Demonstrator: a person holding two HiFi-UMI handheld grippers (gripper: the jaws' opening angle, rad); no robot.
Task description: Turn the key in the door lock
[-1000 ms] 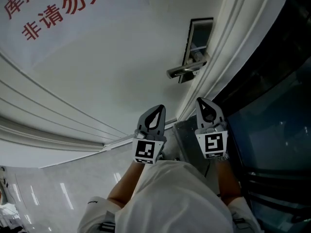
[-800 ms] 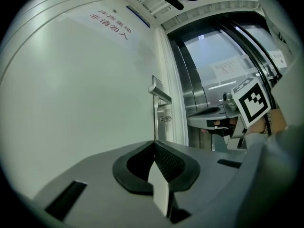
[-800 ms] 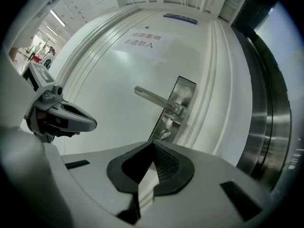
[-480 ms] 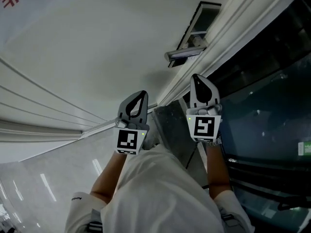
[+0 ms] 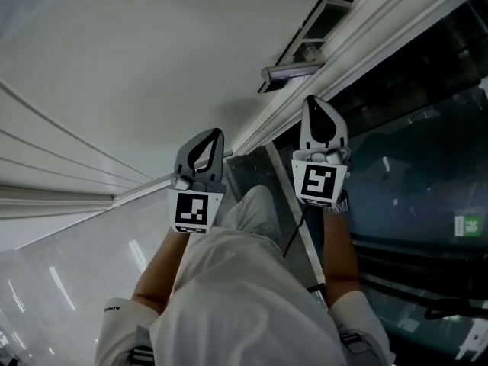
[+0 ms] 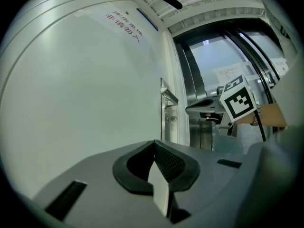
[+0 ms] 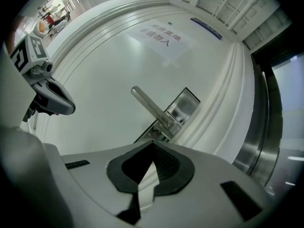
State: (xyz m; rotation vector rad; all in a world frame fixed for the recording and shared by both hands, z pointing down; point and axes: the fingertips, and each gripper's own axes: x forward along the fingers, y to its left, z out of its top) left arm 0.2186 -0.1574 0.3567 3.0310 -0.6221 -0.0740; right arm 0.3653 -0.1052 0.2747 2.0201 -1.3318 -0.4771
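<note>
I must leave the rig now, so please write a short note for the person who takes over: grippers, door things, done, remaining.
Left gripper: fingers shut, empty, held short of the door.
Right gripper: fingers shut, empty, aimed at the lever handle, not touching it.
Lock plate sits behind the handle; no key can be made out for sure.
Done: nothing visible yet.
Left: find the key, grip it, turn it.
</note>
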